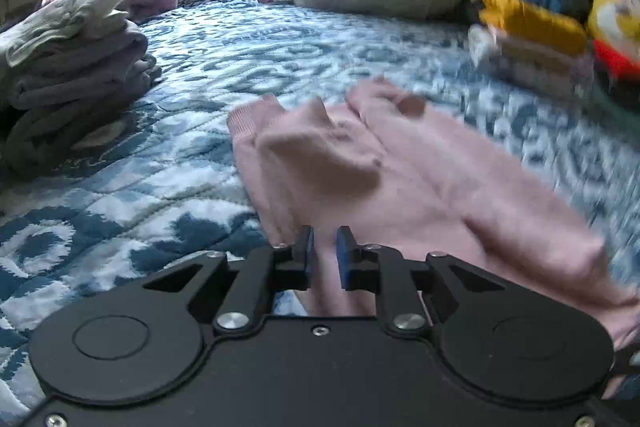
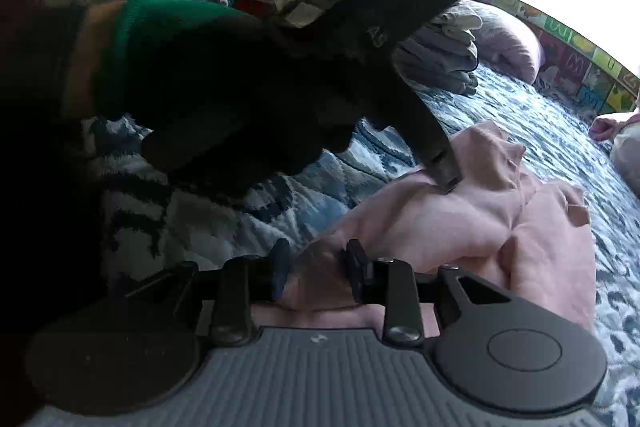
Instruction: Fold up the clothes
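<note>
Pink garment mid-fold on the bed, both tools engaged at its near edge.

Your left tool [image 1: 322, 251] has its jaws drawn narrow with pink fabric between the blue pads; it appears to grip the pink garment [image 1: 400, 163], though contact is not fully visible. Your right tool [image 2: 316, 267] stands wider, with a bunched fold of the same cloth between its fingers; whether it clamps or merely straddles cannot be told. The garment is soft knit with a ribbed cuff, rumpled, lying on the quilted blue-and-white bedspread [image 1: 248, 47]. Holding two edge points likely serves to lift and lay it over. A folded stack [image 1: 76, 67] sits well apart, left.
</note>
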Available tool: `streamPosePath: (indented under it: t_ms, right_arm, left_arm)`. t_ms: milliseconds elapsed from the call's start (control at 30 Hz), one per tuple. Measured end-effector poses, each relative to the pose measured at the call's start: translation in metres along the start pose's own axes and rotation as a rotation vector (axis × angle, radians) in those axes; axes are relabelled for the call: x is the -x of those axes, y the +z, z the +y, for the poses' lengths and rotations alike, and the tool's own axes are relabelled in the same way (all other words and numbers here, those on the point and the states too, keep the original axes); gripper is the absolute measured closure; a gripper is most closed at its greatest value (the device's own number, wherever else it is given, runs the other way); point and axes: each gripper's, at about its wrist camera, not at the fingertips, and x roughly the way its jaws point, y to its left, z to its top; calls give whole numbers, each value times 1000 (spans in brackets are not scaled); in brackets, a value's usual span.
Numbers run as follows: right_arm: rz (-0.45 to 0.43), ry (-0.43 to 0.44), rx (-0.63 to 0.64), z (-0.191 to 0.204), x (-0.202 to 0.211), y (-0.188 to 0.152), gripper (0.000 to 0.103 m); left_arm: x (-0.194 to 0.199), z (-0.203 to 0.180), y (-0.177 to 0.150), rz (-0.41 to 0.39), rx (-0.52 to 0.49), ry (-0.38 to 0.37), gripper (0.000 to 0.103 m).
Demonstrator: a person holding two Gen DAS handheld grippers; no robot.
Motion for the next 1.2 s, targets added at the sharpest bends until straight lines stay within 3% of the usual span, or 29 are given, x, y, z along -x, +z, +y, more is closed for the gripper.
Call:
streamPosePath:
  t_ms: [100,233,400,467,567,767,833,900,1000,1200]
  right_arm:
    - [1,2,35,1,14,-1,69]
    - [-77,9,-12,-2,28,2,71]
    - [-7,58,-7,12,1,-2,61]
    - [-7,43,20,17,3,-4,61]
    - [7,88,4,14,14,-1,61]
    - [-116,28,-41,9,22,6,62]
    - [-92,32,-70,6,11,1,62]
    - [-64,35,-83,6,1,-6,57]
    - [-61,28,-76,7,2,-14,52]
    - [-61,37,-99,4,3,-16,48]
  left_arm:
    - [13,18,4,-61,92,-19,89]
    - [15,34,8,-101,227,-54,88]
    - [1,44,19,-91,311,-54,88]
    - [-4,47,23,-94,326,-67,88]
    - [-11,53,29,-100,348,-94,88]
    - [-31,62,41,-84,380,-145,88]
    - [-37,61,43,-73,366,-159,88]
    - [-40,58,44,-72,333,-166,98]
    - [-25,69,45,-146,396,-185,98]
    - [-45,64,39,-48,352,-91,97]
